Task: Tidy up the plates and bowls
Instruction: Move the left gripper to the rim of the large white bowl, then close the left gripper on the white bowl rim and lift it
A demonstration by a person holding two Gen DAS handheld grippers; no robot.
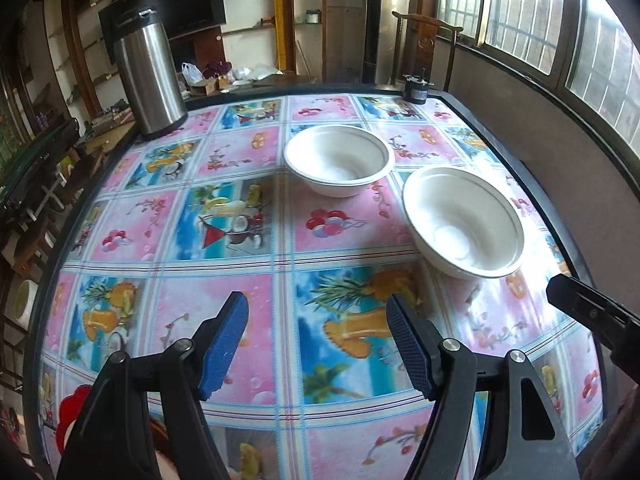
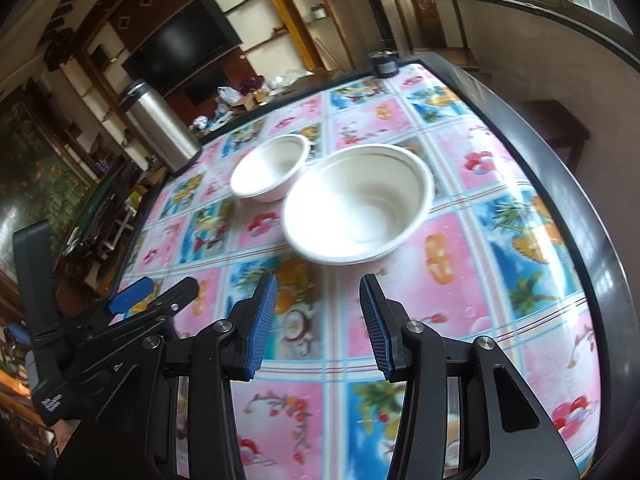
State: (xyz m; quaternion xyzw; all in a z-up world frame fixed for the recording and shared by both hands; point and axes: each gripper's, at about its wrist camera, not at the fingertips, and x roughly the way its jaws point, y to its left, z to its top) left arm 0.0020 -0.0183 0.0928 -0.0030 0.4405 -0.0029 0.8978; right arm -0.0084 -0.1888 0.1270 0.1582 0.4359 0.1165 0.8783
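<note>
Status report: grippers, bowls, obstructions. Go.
Left gripper open, empty. Right gripper open, empty. Near bowl and far bowl upright, apart on table. Path clear; steel flask far corner.

two white bowls (image 1: pixel 339 158) (image 1: pixel 464 222), upright, empty, near each other

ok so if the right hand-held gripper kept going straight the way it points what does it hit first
Most likely the nearer white round disposable bowl, which sits just ahead of the open right hand-held gripper. Since it points downward, it might meet the colourful patterned tablecloth just short of that bowl; depth is unclear.
</note>
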